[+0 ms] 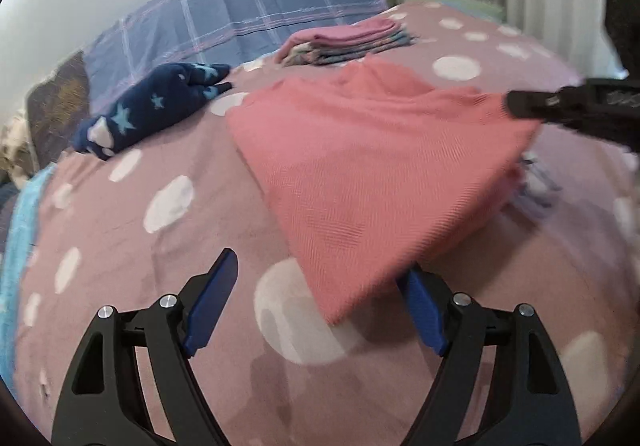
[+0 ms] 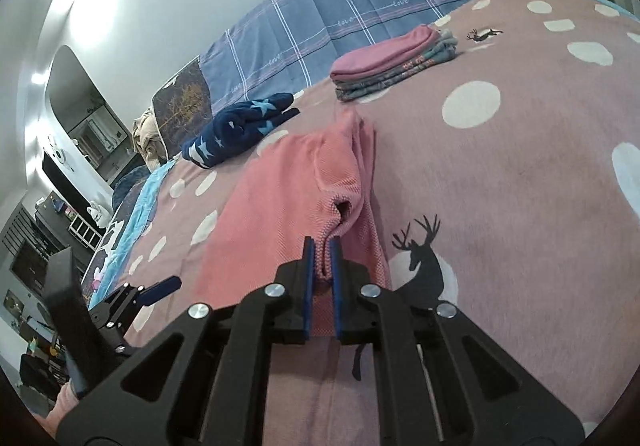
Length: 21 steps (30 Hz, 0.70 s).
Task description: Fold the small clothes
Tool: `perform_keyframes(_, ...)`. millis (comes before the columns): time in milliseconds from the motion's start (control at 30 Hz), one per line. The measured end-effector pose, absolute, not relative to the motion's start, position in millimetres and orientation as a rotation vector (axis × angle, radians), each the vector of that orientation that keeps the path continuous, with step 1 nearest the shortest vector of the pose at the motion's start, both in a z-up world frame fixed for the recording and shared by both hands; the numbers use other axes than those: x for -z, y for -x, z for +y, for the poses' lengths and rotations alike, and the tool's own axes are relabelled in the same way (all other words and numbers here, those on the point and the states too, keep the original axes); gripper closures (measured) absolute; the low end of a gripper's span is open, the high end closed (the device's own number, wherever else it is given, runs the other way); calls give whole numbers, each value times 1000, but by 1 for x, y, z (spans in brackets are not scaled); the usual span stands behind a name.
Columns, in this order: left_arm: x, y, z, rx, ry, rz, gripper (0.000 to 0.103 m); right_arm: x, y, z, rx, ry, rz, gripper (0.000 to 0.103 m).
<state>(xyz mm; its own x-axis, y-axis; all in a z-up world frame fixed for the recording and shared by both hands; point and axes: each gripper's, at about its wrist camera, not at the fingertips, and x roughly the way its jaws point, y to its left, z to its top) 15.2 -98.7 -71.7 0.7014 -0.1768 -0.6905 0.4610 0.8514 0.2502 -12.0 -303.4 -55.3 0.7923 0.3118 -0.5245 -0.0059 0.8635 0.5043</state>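
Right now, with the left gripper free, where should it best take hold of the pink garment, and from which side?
Probably the near pointed corner of the pink garment, coming low from the front. It lies loose between the open left gripper fingers, while the right gripper pinches the far edge.

The word "love" – small, pale, in script – repeats along the stripes of the blue checked sheet (image 2: pixel 340 6) – nothing else legible

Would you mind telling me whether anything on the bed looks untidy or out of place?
The navy star garment lies crumpled near the pillows, unlike the neat folded stack. Nothing looks damaged.
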Motion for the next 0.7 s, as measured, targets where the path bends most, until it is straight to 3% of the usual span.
perform_keyframes(133,84,-18,-95,212,-516,739,21,58,14,-308,-140,-509,645,97)
perform_keyframes(300,81,-2,-74,218,-480,769,21,103,11,-316,-104,-560,794,94)
perform_keyframes(333,80,2,-74,223,-486,766,27,103,15,-317,-108,-564,784,91)
perform_keyframes(367,78,5,-73,238,-492,759,33,100,17,-318,-105,-559,781,82)
perform_keyframes(500,54,20,-73,392,-431,754,86,63,30,-314,-95,-455,677,79)
perform_keyframes(700,29,9,-100,542,-340,661,88,48,6,-285,-264,-359,645,83)
